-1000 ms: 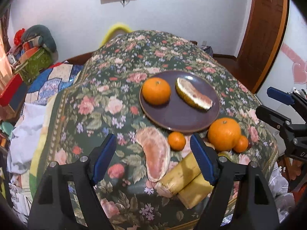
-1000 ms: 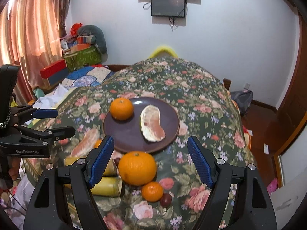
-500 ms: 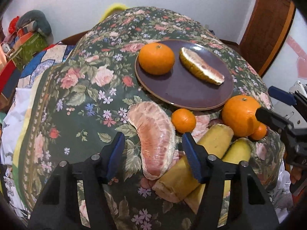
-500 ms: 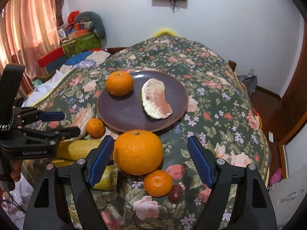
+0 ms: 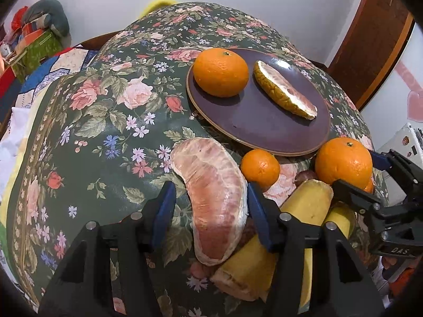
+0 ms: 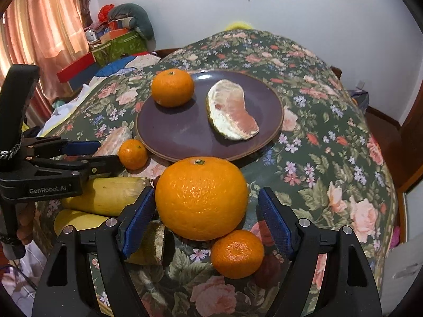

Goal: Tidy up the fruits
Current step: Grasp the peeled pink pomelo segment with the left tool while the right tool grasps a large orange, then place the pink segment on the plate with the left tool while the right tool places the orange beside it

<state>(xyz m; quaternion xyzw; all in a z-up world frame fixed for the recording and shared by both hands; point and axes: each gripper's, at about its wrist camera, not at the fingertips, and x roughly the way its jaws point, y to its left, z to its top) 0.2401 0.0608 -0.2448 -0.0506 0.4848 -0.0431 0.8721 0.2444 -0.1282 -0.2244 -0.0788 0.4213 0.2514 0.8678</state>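
A peeled pink pomelo segment (image 5: 214, 198) lies on the floral cloth, between the pads of my left gripper (image 5: 210, 186). The jaws are closing: the right pad is at the segment's edge, the left pad stands a little off it. My right gripper (image 6: 206, 190) is open around a large orange (image 6: 201, 198), with a small gap at each pad. Behind them, a dark purple plate (image 6: 185, 134) holds an orange (image 6: 172, 87) and a pomelo wedge with rind (image 6: 232, 113). The left gripper's fingers (image 6: 79, 153) show at the left of the right wrist view.
Small mandarins (image 6: 132, 153) (image 6: 237, 253), a dark little fruit (image 6: 269, 269) and yellow cut fruit pieces (image 6: 105, 195) crowd the cloth's near edge. The cloth (image 5: 105, 132) drops off at the left and front. Boxes and bedding (image 6: 119, 42) are piled by the wall.
Both grippers came down and closer to the fruit. The left jaws narrowed around the pomelo segment. The right jaws now stand on either side of the large orange.
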